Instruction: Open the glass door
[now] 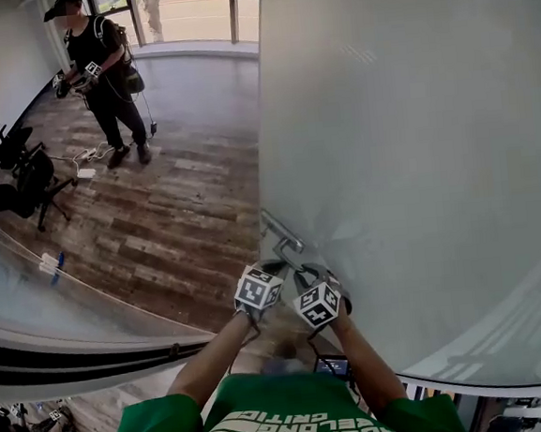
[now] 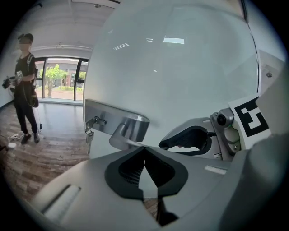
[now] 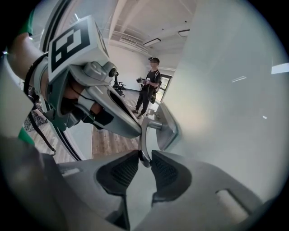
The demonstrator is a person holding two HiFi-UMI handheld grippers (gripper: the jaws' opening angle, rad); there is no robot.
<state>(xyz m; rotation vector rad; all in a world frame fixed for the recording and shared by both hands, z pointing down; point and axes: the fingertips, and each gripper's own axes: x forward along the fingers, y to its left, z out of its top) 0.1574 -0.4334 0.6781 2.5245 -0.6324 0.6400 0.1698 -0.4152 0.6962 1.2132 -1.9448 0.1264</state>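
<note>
The frosted glass door (image 1: 406, 151) fills the right of the head view, its free edge toward the left. A metal lever handle (image 1: 282, 234) on a steel plate sits on that edge, with keys (image 2: 89, 133) hanging from the lock. My right gripper (image 3: 144, 159) is shut on the end of the lever (image 3: 145, 135), which stands between its black pads. My left gripper (image 2: 144, 148) has its tips closed together on the thin end of the same lever (image 2: 128, 135). In the head view both grippers, left (image 1: 268, 269) and right (image 1: 306, 275), are side by side at the handle.
Beyond the door edge is a wood floor (image 1: 186, 218). A person (image 1: 103, 74) holding grippers stands at the far left, near cables on the floor. A black office chair (image 1: 18, 176) is at the left wall. A curved glass partition (image 1: 72, 312) runs along the lower left.
</note>
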